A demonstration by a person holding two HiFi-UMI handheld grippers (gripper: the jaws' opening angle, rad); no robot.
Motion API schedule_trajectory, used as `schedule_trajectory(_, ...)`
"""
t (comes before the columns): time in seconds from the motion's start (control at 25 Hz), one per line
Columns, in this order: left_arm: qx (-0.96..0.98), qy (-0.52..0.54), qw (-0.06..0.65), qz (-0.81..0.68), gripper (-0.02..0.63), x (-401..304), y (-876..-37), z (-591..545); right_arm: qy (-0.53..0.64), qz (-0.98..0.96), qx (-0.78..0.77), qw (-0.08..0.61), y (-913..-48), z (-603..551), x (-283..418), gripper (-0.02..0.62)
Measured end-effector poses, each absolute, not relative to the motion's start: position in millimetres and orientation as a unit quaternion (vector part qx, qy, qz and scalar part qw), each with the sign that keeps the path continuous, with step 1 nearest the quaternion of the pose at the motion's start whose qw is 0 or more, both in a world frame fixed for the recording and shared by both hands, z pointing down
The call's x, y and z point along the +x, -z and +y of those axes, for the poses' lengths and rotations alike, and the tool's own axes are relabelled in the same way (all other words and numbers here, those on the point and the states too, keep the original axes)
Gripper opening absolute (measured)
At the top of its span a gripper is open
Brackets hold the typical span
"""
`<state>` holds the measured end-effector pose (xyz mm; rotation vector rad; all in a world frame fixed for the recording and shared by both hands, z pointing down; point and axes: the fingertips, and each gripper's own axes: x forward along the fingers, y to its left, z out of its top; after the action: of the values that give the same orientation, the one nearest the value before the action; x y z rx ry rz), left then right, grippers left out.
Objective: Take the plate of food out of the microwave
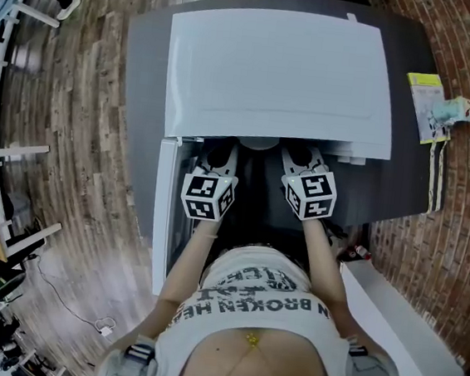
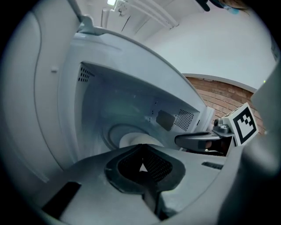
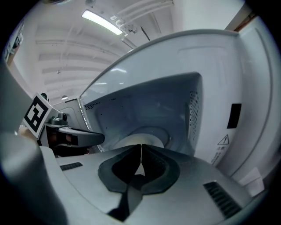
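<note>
Both the left gripper (image 1: 219, 151) and the right gripper (image 1: 304, 158) are seen in the head view at the mouth of the microwave (image 1: 281, 71); in the left gripper view its fingers (image 2: 126, 167) are pressed together just before the plate (image 2: 131, 139) inside, as are those in the right gripper view.

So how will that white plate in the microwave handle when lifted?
The plate looks like smooth, rigid ware: probably stiff, slick and breakable. Lying flat on the turntable, it should slide rather than roll. Only its rim shows, so its load and weight are guesswork.
</note>
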<state>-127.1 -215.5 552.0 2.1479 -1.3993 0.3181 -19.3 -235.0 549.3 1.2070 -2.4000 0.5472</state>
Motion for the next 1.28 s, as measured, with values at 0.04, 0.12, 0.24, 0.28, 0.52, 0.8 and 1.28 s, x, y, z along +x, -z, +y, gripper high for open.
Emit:
schedule_trajectory(0.04,0.798,-0.120,0.277,-0.521,0.008,-127.7,-554.4,-215.9,-0.198,-0.856,0.432,0.201,-552.3,-235.3,-18.6,0.009)
schedule_trajectory(0.12,0.796,-0.124,0.280,-0.522,0.008,-129.0,-559.6,-216.3,-0.203,-0.854,0.434,0.204,-558.0,-235.6,-17.3,0.009)
schedule_trajectory(0.24,0.791,-0.126,0.290,-0.525,0.008,-131.0,-567.9,-217.1,-0.210,-0.849,0.437,0.210,-566.8,-236.2,-15.1,0.009)
schedule_trajectory(0.28,0.789,-0.126,0.293,-0.525,0.008,-131.5,-570.4,-217.6,-0.213,-0.847,0.438,0.211,-569.6,-236.8,-14.0,0.009)
schedule_trajectory(0.52,0.768,-0.107,0.331,-0.538,0.008,-137.4,-586.8,-224.0,-0.236,-0.830,0.461,0.207,-585.1,-244.9,-5.2,0.009)
schedule_trajectory(0.8,0.731,-0.060,0.378,-0.565,0.053,-147.4,-602.1,-235.2,-0.263,-0.812,0.492,0.171,-590.6,-254.7,-2.9,0.027)
schedule_trajectory(1.28,0.698,0.014,0.423,-0.577,0.101,-153.7,-610.5,-251.0,-0.347,-0.767,0.527,0.115,-609.7,-261.9,-1.3,0.100)
